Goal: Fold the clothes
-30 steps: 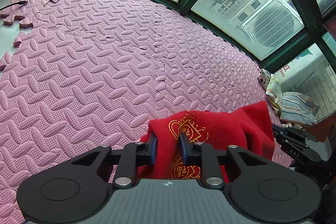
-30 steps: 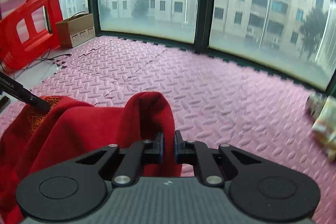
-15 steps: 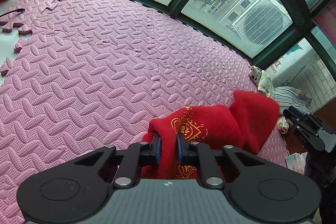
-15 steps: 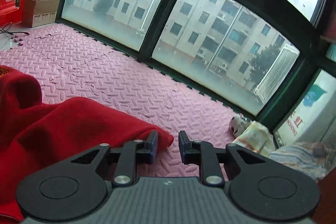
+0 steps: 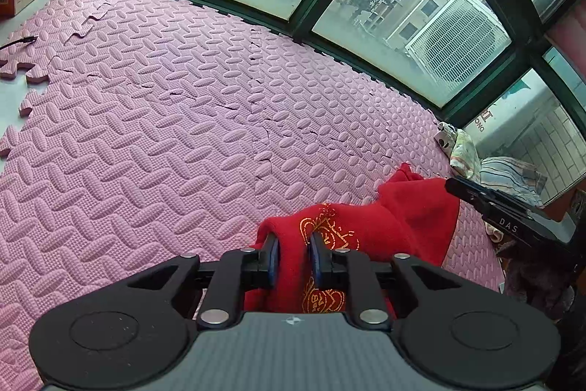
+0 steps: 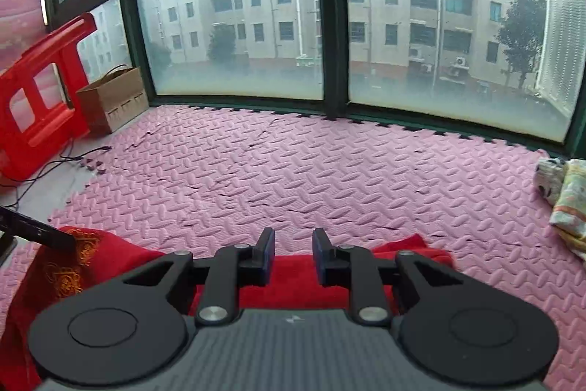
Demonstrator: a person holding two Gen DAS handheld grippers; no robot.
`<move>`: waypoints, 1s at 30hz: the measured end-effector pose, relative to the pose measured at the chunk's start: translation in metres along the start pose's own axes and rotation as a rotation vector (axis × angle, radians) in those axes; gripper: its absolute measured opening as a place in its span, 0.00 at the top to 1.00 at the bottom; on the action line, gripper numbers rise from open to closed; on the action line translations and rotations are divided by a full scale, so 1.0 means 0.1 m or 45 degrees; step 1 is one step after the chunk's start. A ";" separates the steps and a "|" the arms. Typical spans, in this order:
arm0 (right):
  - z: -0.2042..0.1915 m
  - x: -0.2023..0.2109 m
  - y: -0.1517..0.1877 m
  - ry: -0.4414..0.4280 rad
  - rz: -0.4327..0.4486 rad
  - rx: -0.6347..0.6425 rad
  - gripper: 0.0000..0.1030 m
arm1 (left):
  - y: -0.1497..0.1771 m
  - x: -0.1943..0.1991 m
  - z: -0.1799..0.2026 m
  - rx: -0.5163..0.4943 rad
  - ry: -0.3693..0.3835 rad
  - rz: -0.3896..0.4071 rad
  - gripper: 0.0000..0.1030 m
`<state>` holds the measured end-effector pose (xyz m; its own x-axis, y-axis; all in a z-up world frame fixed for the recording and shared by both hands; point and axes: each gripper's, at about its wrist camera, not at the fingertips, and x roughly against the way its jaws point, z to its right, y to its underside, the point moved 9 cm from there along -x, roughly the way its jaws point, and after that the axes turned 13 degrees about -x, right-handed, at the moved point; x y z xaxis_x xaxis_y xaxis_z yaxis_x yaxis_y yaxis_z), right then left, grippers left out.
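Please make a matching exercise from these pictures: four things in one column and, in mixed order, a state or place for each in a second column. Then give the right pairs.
Things:
1. left hand-held gripper
2. right hand-held gripper
3. cardboard box
4. red plastic stool

States or places:
A. stands by the window, at the corner of the pink foam mat
B. open, with nothing between its fingers
C. lies tipped over, left of the box
D. shut on the red garment

Pairs: 1-D, 2-B, 3-A, 4-C
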<state>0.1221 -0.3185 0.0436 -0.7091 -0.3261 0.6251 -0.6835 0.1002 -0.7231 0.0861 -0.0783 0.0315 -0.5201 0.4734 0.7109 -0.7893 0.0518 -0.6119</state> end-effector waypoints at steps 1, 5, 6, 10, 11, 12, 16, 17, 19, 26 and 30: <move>-0.08 -0.12 0.02 -0.046 -0.056 -0.013 0.79 | -0.02 -0.02 0.01 0.004 0.002 0.001 0.81; -0.30 -0.55 0.18 -0.124 -0.256 -0.024 0.79 | -0.02 -0.05 0.03 0.006 0.029 0.002 0.81; -0.34 -0.64 0.22 -0.128 -0.297 -0.015 0.79 | 0.00 -0.04 0.02 0.004 0.031 -0.002 0.81; -0.43 -0.86 0.43 -0.134 -0.459 0.080 0.79 | 0.10 0.02 -0.09 0.046 0.051 0.000 0.81; -0.44 -0.87 0.46 -0.124 -0.477 0.103 0.79 | 0.11 0.04 -0.10 0.052 0.059 0.004 0.81; -0.45 -0.89 0.48 -0.113 -0.495 0.125 0.79 | 0.13 0.05 -0.12 0.058 0.067 0.008 0.81; -0.50 -0.93 0.53 -0.090 -0.544 0.211 0.79 | 0.15 0.06 -0.13 0.064 0.104 0.017 0.81; -0.51 -0.93 0.53 -0.086 -0.550 0.230 0.81 | 0.16 0.05 -0.14 0.067 0.113 0.019 0.81; -0.53 -0.94 0.52 -0.067 -0.551 0.261 0.84 | 0.17 0.05 -0.16 0.082 0.124 0.020 0.81; -0.55 -0.97 0.50 -0.082 -0.592 0.255 0.88 | 0.22 0.14 -0.22 0.098 0.147 0.050 0.73; -0.65 -0.92 0.40 -0.043 -0.529 0.354 0.97 | 0.27 0.19 -0.23 0.101 0.153 0.056 0.57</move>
<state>0.1487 -0.2237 -0.0240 -0.3778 -0.3163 0.8702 -0.8317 -0.2971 -0.4691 0.0626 -0.0474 0.0200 -0.5154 0.5758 0.6347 -0.7926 -0.0387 -0.6086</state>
